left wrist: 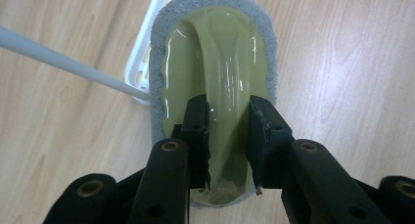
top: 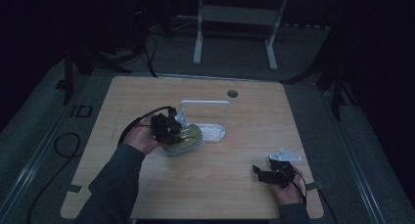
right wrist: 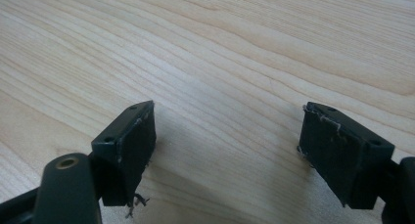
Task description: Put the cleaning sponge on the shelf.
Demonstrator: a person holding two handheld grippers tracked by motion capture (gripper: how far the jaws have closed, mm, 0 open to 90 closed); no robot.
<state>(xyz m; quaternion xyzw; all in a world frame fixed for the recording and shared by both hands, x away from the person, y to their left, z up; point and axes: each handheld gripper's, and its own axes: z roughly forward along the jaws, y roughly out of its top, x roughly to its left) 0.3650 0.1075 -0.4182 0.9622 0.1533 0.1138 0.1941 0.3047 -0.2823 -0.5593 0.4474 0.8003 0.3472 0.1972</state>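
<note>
High view, left side first: left gripper [top: 172, 127] low over the middle of the table [top: 210, 194], held in a hand [top: 142, 140] with a dark sleeve [top: 115, 185] behind it. Clamped on the green scrubber [top: 185, 138]. Scrubber just beside the white rack [top: 211, 131], touching its near edge or very close to it; too dark to tell which. Rack with a tall white loop handle [top: 205, 104], standing up. Small round hole [top: 232, 93] in the table farther back. Over to the right: right gripper [top: 260, 173] near the front corner, well apart from the scrubber, with a grey plate [top: 285, 157] on top.

Left gripper view: two black jaws pinching the raised green ridge of the scrubber [left wrist: 218, 77] from both sides. Shiny green top, fuzzy grey pad [left wrist: 159, 43] all around the edge. Flat on the wood. White rack [left wrist: 142, 57] at the far left end of the scrubber, with a thin white bar [left wrist: 68, 65] running off to the left.

Right gripper view: two black jaws wide apart, nothing between them. Bare light wood [right wrist: 220, 62] below. Frayed bits on the pads [right wrist: 137, 141].
</note>
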